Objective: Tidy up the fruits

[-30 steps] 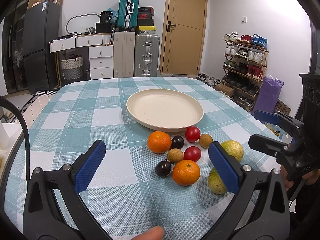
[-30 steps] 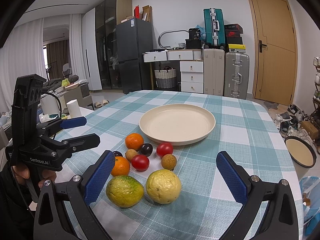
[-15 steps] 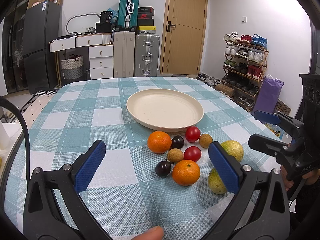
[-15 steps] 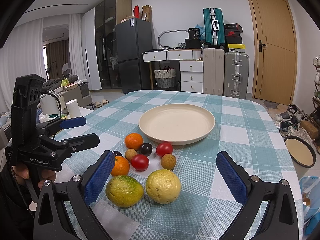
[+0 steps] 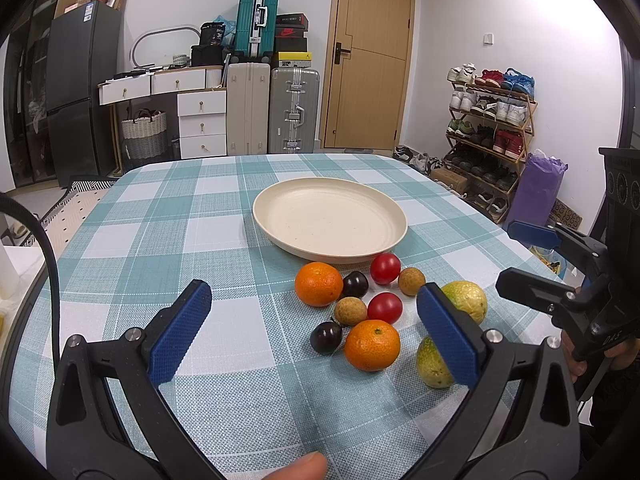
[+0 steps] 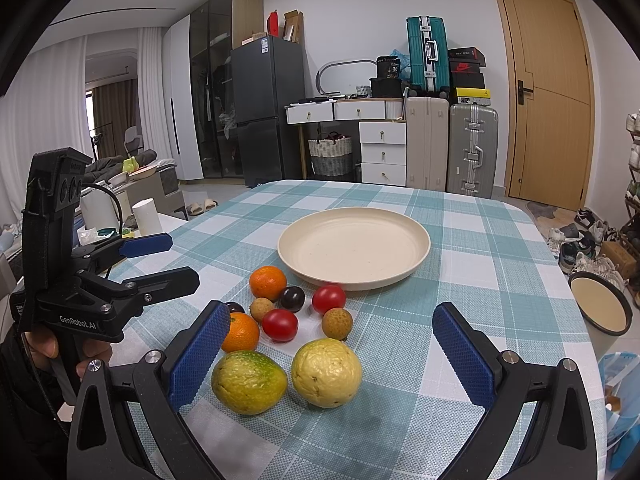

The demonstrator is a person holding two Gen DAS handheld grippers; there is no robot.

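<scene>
Plate (image 6: 416,270) lies bare; fruit is clustered just before it, nothing yet moved. Left gripper (image 5: 314,334) and right gripper (image 6: 328,354) are held wide apart, empty, presumably readied for picking.

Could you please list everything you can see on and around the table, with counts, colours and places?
plate: 1, cream, mid table, nothing on it
oranges: 2, orange, in the cluster before the plate
tomatoes: 2, red, within the cluster
dark plums: 2, near-black, beside the oranges
longans: 2, tan, within the cluster
passion fruits: 2, yellow-green, nearest edge of the cluster
tablecloth: 1, teal and white check, covering the table
suitcases: 3, teal, beige, silver, by the far wall
shoe rack: 1, wooden, right of the door
left gripper: 1, black with blue pads, jaws open, holding nothing
right gripper: 1, same, jaws open, holding nothing
</scene>
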